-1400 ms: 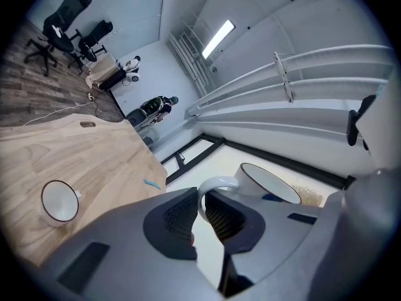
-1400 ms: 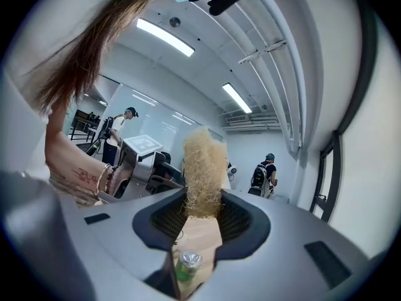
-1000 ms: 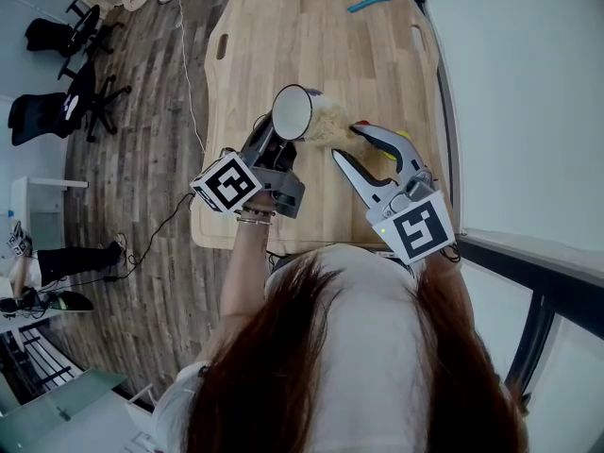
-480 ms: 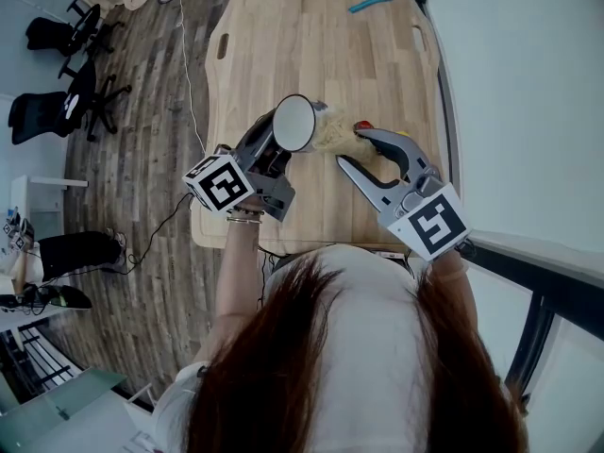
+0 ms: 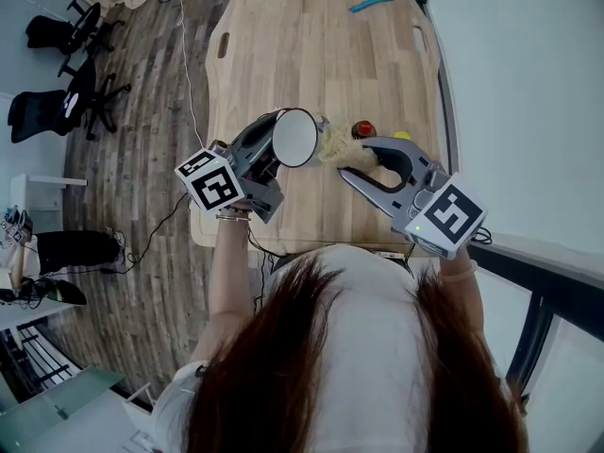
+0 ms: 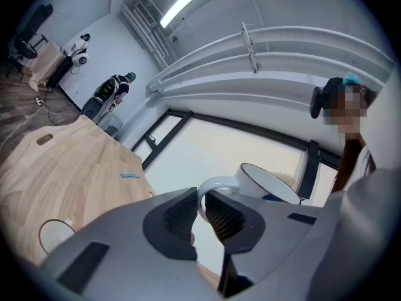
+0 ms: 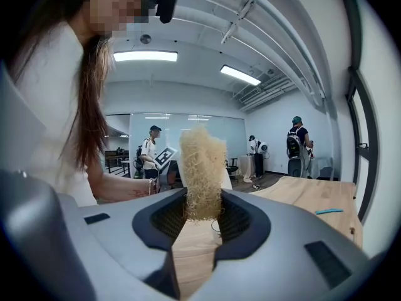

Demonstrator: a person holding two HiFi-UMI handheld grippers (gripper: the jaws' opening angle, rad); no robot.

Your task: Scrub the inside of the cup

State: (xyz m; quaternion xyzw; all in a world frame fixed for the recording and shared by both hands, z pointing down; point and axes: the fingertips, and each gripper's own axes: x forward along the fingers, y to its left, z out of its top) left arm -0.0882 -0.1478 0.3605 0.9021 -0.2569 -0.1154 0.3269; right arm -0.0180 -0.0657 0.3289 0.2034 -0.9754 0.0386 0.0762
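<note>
The one cup [image 5: 295, 137] hangs above the tabletop [image 5: 311, 55], just ahead of the left tongs [image 6: 200, 217]. These are clenched on its handle [image 6: 210, 185], the loop pinched between the two pads. The cup is tipped. Its long axis runs up toward the person's head, and a round, dark-rimmed white face is turned that way. Whether that face is the mouth or the base cannot be told. The handle points back into the left tongs.

The right tongs [image 7: 200, 221] are clenched on the one scrubber [image 7: 202, 174], a pale fibrous tuft whose long axis sticks straight out along the jaws. Its free end reaches the cup's side, between the two tongs and outside the round face. Whether it touches the cup cannot be told.

On the tabletop just beyond the right tongs lie one red thing [image 5: 363, 128] and one yellow thing [image 5: 402, 135]. One blue strip [image 5: 370, 4] lies well beyond both tongs.
</note>
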